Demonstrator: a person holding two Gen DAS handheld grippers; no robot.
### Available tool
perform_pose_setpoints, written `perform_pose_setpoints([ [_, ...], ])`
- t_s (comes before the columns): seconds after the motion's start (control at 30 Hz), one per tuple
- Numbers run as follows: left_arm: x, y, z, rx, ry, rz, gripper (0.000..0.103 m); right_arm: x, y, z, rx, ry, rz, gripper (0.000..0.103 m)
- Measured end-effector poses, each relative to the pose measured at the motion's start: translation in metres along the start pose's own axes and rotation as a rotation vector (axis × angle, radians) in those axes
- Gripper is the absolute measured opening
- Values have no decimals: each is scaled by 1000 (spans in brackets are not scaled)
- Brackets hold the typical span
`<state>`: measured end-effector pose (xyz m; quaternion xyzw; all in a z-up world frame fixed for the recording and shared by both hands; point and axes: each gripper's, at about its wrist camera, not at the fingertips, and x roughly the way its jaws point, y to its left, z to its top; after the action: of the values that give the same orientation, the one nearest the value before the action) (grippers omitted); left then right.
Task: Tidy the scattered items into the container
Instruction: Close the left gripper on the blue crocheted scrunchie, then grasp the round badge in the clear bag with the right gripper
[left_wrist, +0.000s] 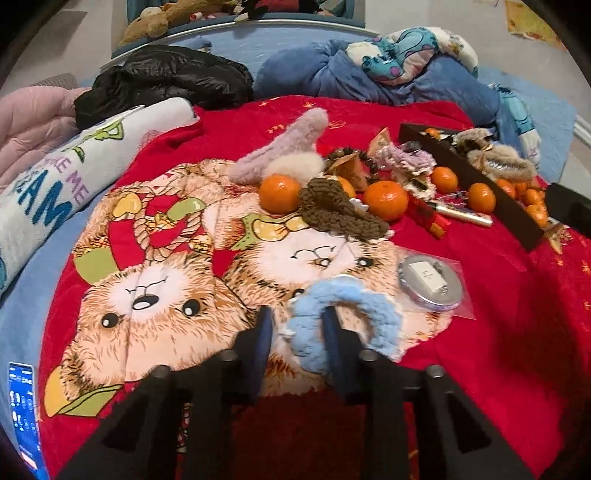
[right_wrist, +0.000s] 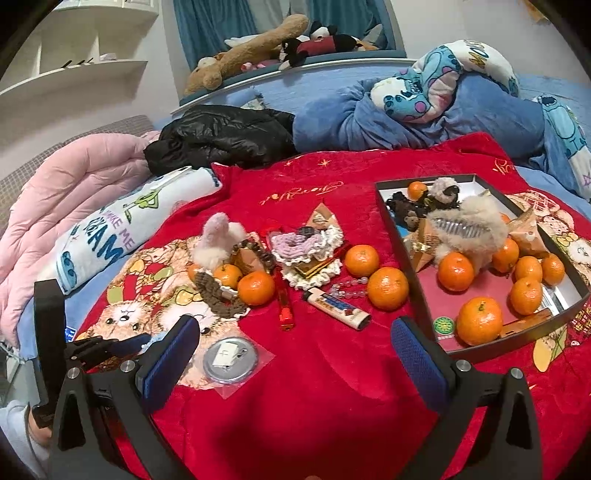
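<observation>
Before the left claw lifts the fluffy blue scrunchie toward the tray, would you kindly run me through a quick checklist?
1. Left claw closed on the fluffy light-blue scrunchie: ok; one finger sits inside the ring.
2. Grip firm enough to lift: cannot tell.
3. Clear-bagged round silver badge beside it, not caught: ok.
4. Right claw open and empty: ok.
5. Free space in the dark rectangular tray: ok, red floor near the front.
6. Path over scattered orange mandarins: cannot tell.

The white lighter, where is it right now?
In the right wrist view the white lighter lies on the red blanket at centre, between the red lighter on its left and a loose tangerine on its right, outside the tray.
</observation>
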<state>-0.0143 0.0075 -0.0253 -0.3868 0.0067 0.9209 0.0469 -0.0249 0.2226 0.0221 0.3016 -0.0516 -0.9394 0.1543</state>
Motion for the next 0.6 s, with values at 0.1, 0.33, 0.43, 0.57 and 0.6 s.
perform_pose_setpoints([
  [0.1,-6,-1,-2,13,-22,-16,16,1,5,-1,-15,-2,8,103],
  [0.33,-25,-2,-4,11,-108,22,16,5,3,-3,3,0,57,103],
  [0.43,-31,3,-5,-5,-118,21,16,9,4,-3,12,13,69,103],
  [0.57,-34,8,-5,-20,-100,16,16,16,10,-7,-8,39,75,103],
  [0.6,-34,9,-5,-21,-87,21,16,19,13,-8,-18,49,80,103],
])
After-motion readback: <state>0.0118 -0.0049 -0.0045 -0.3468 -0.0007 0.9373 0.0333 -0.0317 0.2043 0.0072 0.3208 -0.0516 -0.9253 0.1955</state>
